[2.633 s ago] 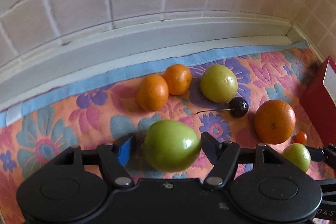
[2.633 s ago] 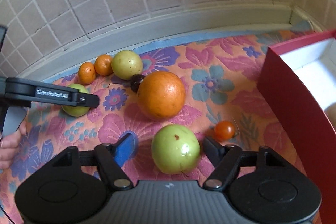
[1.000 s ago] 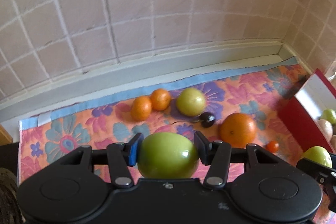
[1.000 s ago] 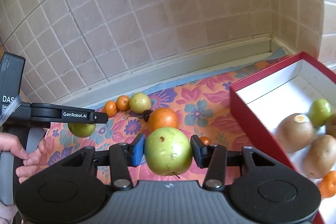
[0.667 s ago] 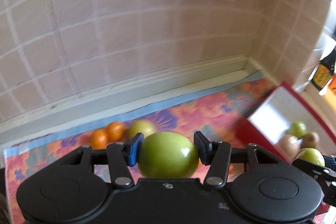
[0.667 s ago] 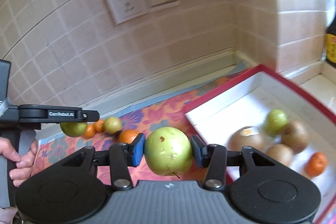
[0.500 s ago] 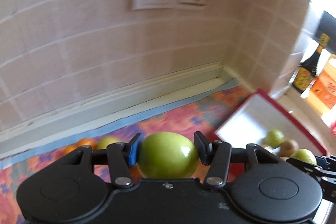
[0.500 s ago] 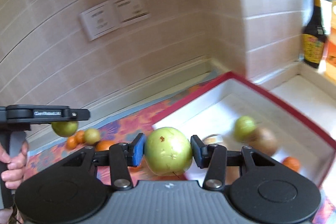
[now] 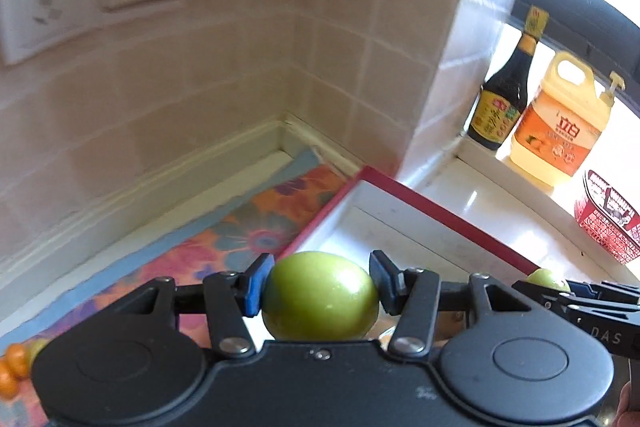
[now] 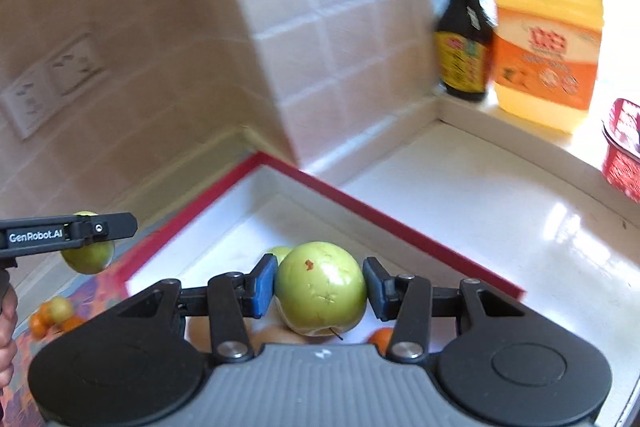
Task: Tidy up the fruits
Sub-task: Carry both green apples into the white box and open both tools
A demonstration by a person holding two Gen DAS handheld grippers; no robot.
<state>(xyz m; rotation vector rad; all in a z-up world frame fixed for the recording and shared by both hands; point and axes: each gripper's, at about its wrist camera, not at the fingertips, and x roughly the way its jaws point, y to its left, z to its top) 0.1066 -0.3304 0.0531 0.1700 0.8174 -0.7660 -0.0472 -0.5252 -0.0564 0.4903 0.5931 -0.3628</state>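
The left gripper (image 9: 320, 287) is clamped partway closed on a smooth green fruit (image 9: 320, 297), its pads pressed against both sides, held in the air at the near corner of the red box (image 9: 440, 215), above the flowered cloth (image 9: 248, 239). The right gripper (image 10: 320, 287) grips a second green fruit with a small brown mark (image 10: 320, 289) the same way, above the box's white inside, where another green fruit (image 10: 280, 253) and an orange one (image 10: 380, 339) lie. A dark bottle (image 10: 462, 39) and a yellow jug (image 10: 546, 39) stand on the ledge behind.
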